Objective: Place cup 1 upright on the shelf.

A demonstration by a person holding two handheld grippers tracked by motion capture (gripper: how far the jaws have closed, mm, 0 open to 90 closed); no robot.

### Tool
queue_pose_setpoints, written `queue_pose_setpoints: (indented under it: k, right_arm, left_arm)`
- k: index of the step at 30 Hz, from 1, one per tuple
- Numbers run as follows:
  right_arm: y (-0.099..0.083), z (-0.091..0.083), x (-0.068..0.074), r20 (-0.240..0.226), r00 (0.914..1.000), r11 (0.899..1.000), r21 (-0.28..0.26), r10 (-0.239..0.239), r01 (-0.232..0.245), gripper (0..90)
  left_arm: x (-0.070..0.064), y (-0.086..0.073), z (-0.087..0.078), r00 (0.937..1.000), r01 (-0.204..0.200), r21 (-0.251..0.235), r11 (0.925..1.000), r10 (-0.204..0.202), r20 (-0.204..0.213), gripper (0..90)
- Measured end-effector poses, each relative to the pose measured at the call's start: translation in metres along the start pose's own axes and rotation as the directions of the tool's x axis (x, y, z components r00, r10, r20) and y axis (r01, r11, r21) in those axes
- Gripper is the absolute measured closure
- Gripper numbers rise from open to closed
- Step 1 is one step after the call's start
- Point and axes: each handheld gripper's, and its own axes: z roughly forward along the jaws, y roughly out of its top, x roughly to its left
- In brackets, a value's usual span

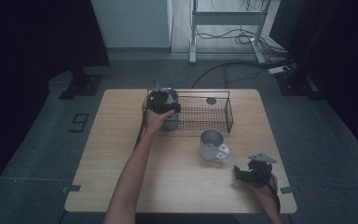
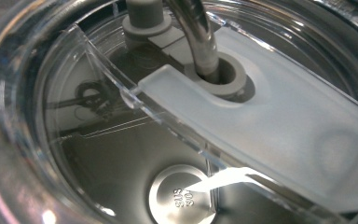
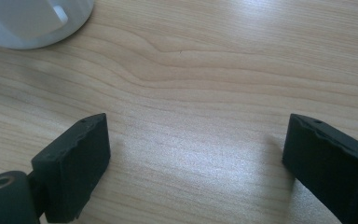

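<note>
A steel tumbler (image 1: 169,122) stands at the left end of a black wire basket (image 1: 205,122). My left gripper (image 1: 163,101) is held right over its top, and its jaws are hidden. The left gripper view looks straight down through the tumbler's clear lid (image 2: 98,135), past a frosted slider (image 2: 284,130) and a metal straw (image 2: 196,32), to the stamped steel bottom (image 2: 182,196). A mug (image 1: 212,143), steel inside with a white handle, stands mid-table. My right gripper (image 1: 240,173) rests low near the table's front right, open, with bare wood between its jaws (image 3: 198,130). The mug's white base (image 3: 28,23) is just beyond it.
A small dark round thing (image 1: 211,100) lies inside the basket at the back. The wooden table (image 1: 121,163) has bare room at the left and front. Beyond it are a dark floor, cables (image 1: 242,37) and a metal frame's legs.
</note>
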Motion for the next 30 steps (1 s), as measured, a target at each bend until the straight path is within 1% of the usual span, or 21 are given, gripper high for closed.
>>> queue_pose_setpoints:
  k: [1, 3, 7, 9, 14, 20, 30]
  right_arm:
    - [0.0, 0.0, 0.0, 0.0, 1.0, 1.0, 0.0, 0.0, 0.0, 7.0]
    - [0.0, 0.0, 0.0, 0.0, 1.0, 1.0, 0.0, 0.0, 0.0, 7.0]
    - [0.0, 0.0, 0.0, 0.0, 1.0, 1.0, 0.0, -0.001, 0.001, 7.0]
    - [0.0, 0.0, 0.0, 0.0, 1.0, 1.0, 0.0, -0.001, 0.001, 7.0]
    - [0.0, 0.0, 0.0, 0.0, 1.0, 1.0, 0.0, 0.0, 0.0, 7.0]
    - [0.0, 0.0, 0.0, 0.0, 1.0, 1.0, 0.0, 0.0, 0.0, 7.0]
    - [0.0, 0.0, 0.0, 0.0, 1.0, 1.0, 0.0, 0.0, 0.0, 7.0]
  left_arm:
    - [-0.0006, -0.0005, -0.0002, 1.0, -0.007, 0.0, 1.0, 0.007, 0.0, 3.7]
    - [-0.0021, -0.0018, -0.0008, 0.9999, -0.01, -0.001, 0.9999, 0.01, -0.003, 3.6]
    - [-0.0011, -0.0042, -0.0019, 1.0, 0.007, -0.007, 0.9999, -0.007, -0.004, 3.4]
    - [-0.0011, -0.0043, -0.0027, 1.0, 0.006, -0.002, 1.0, -0.006, -0.005, 3.3]
    - [-0.0028, -0.0053, -0.0034, 0.9999, 0.006, -0.006, 1.0, -0.006, -0.014, 3.4]
    - [-0.0004, -0.0067, -0.005, 0.9999, 0.014, -0.015, 0.9998, -0.014, -0.006, 3.4]
    - [0.0006, -0.0086, -0.0056, 1.0, 0.01, -0.015, 0.9998, -0.01, -0.001, 2.3]
